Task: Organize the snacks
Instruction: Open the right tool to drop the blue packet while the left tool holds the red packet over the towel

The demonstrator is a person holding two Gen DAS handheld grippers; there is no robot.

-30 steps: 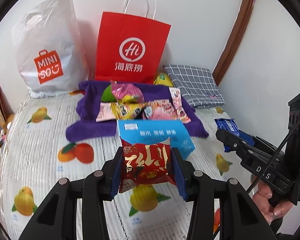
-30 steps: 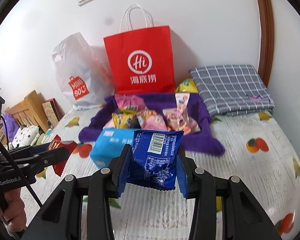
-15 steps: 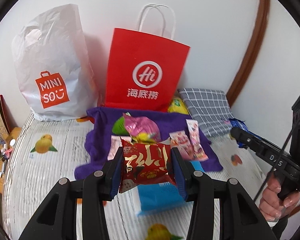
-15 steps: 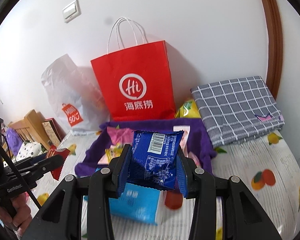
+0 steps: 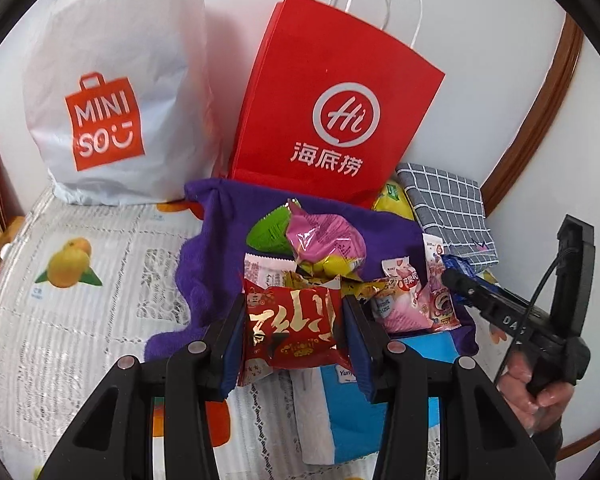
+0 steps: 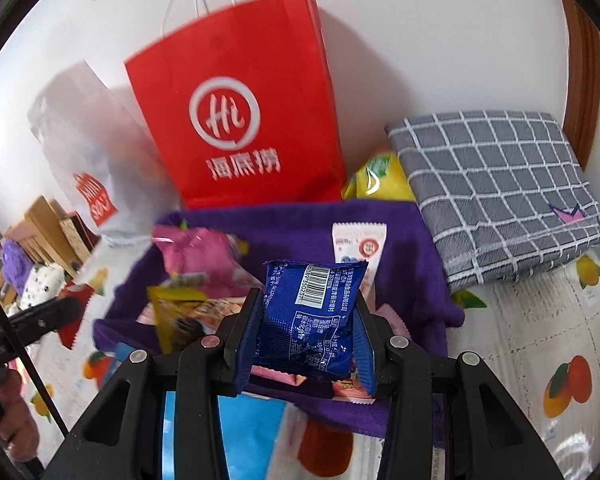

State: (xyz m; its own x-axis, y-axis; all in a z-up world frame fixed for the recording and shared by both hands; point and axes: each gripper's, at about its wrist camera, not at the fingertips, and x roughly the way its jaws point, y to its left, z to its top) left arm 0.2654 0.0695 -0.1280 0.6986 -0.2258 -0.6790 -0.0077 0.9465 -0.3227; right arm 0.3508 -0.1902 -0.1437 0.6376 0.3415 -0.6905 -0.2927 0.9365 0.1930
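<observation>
My left gripper (image 5: 294,330) is shut on a red snack packet with gold writing (image 5: 292,328), held above the near edge of a purple towel (image 5: 212,248). My right gripper (image 6: 306,328) is shut on a blue snack packet with a barcode (image 6: 312,316), also over the purple towel (image 6: 412,264). Several snack packets lie on the towel: a pink one (image 5: 324,236), a green one (image 5: 268,232), and pink-and-white ones (image 5: 404,296). A red paper bag (image 5: 332,112) stands behind the towel, also in the right wrist view (image 6: 240,112). The right gripper shows in the left view (image 5: 500,312).
A white MINISO plastic bag (image 5: 112,92) stands left of the red bag. A folded grey checked cloth (image 6: 496,196) lies at the right by the wall. A blue tissue pack (image 5: 364,412) lies below the grippers. A yellow packet (image 6: 380,176) sits behind the towel.
Both grippers, each still holding its packet, have moved forward over the tissue pack toward the towel and the red bag, which now look larger and closer.
</observation>
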